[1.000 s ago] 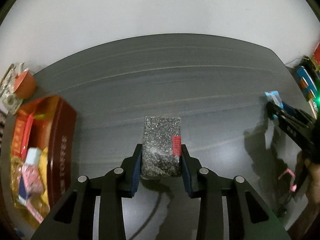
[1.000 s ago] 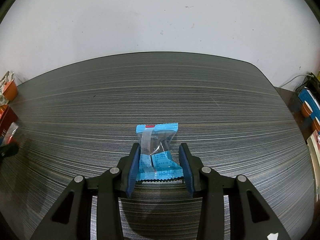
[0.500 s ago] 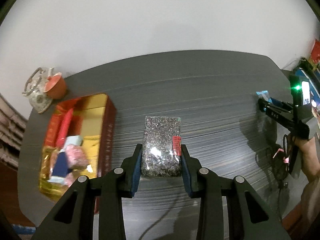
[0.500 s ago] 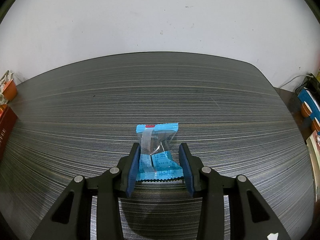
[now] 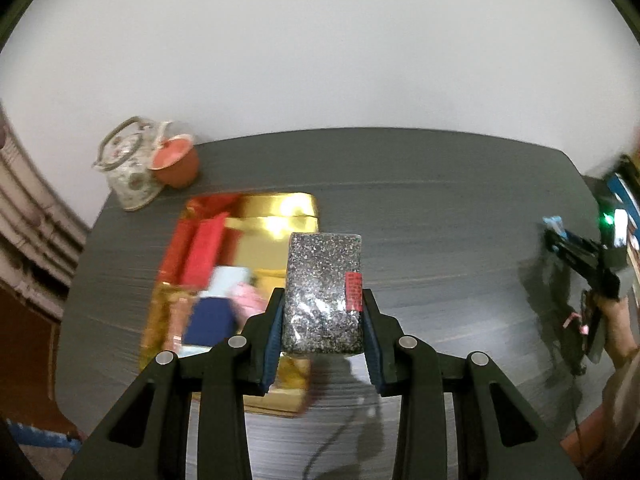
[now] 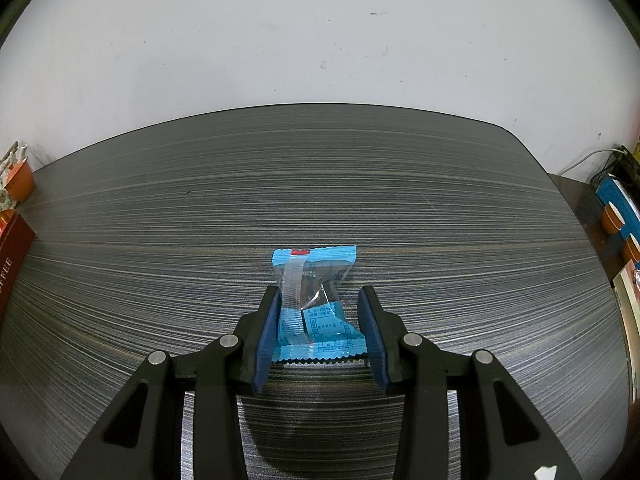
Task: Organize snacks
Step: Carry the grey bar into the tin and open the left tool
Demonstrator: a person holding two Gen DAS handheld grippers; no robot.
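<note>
My left gripper (image 5: 323, 312) is shut on a black-and-white speckled snack pack (image 5: 323, 292) with a red label, held in the air above the right edge of a gold-lined box (image 5: 276, 216). The box holds red, pink, pale blue and navy snack packs. My right gripper (image 6: 318, 320) is shut on a blue snack packet (image 6: 316, 304) and holds it low over the dark striped table (image 6: 320, 184). The right gripper also shows at the far right of the left wrist view (image 5: 576, 248).
A floral teapot (image 5: 128, 168) and an orange cup (image 5: 176, 160) stand at the table's back left corner. The box's dark red side (image 6: 12, 256) shows at the left of the right wrist view. Books and small cups (image 6: 618, 216) sit beyond the table's right edge.
My left gripper has risen and swung left with the speckled pack, so the gold box now lies under it. My right gripper and its blue packet have stayed still.
</note>
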